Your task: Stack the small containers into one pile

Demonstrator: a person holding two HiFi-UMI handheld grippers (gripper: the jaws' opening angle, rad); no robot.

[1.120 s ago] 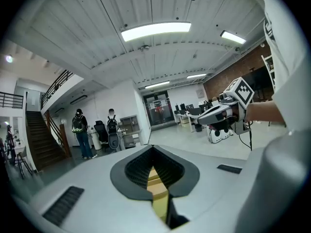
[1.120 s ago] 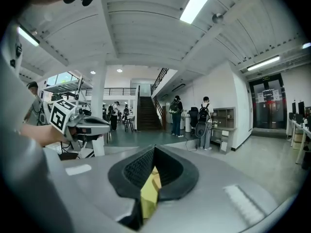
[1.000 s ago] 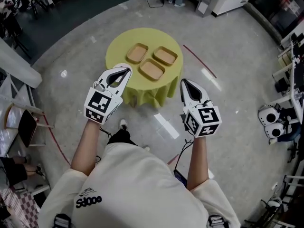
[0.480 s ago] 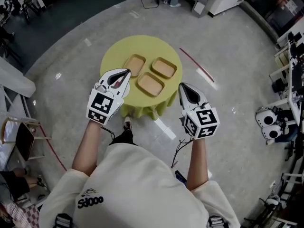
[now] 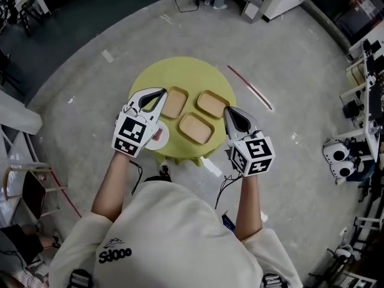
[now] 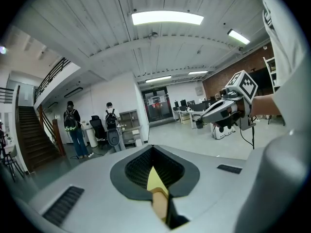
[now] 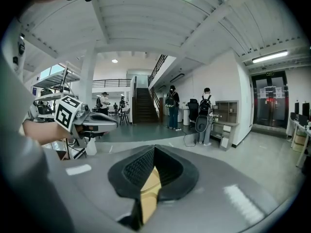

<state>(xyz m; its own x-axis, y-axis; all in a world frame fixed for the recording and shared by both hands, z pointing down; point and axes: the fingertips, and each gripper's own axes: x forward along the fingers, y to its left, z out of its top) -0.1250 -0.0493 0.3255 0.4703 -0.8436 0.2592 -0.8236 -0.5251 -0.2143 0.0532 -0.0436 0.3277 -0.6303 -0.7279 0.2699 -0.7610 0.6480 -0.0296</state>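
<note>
Head view, left to right: grey polished floor (image 5: pixel 72 125) at the far left; then the left tongs (image 5: pixel 163 92), held out on a bare forearm with the marker cube (image 5: pixel 133 134) toward the person. The tips are clenched together with nothing gripped, and are seen over the left part of a round table (image 5: pixel 150 77) draped in yellow-green cloth. In the left gripper view the two pads are pressed tip to tip, with only a sliver of yellow and tan showing through the slot below them. A small pale round item with a reddish patch (image 5: pixel 159 135) is glimpsed beside the cube at the table's near edge; what it is cannot be told. Three shallow tan rectangular containers are laid on the cloth, none stacked: the left container (image 5: pixel 174 102) just beside the left tongs' tips, the near container (image 5: pixel 196 128) in the middle toward the person, and the right container (image 5: pixel 212 104) farther back. All three are close together but apart. The right tongs (image 5: pixel 227 109) are likewise clenched and empty, with the tips seen at the right container's right corner near the table's edge; in the right gripper view the pads are seen to meet. A red line (image 5: pixel 251 87) is marked on the floor right of the table, and white equipment (image 5: pixel 337 158) is noted at the far right
</note>
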